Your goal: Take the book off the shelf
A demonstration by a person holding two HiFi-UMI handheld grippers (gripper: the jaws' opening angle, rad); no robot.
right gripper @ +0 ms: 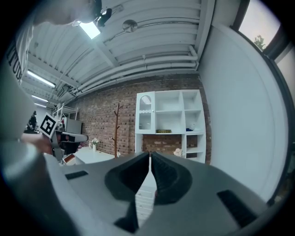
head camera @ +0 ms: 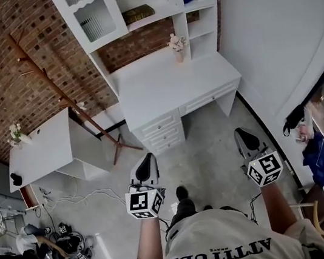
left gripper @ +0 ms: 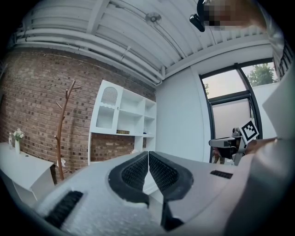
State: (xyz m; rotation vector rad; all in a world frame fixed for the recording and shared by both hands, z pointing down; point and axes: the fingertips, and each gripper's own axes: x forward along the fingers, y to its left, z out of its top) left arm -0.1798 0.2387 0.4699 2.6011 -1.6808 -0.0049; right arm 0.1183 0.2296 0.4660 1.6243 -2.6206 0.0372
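Our left gripper [head camera: 147, 159] and right gripper [head camera: 244, 135] both have jaws pressed together, empty. The book [head camera: 138, 13] lies flat on the hutch shelf [head camera: 162, 12] above the desk [head camera: 167, 88], well ahead. We should advance first, then open 1 gripper level with its spine.

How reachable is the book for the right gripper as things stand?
Probably not yet: the right gripper, jaws shut, is far short of the book lying on the shelf above the desk. Open floor between; nothing blocks the way.
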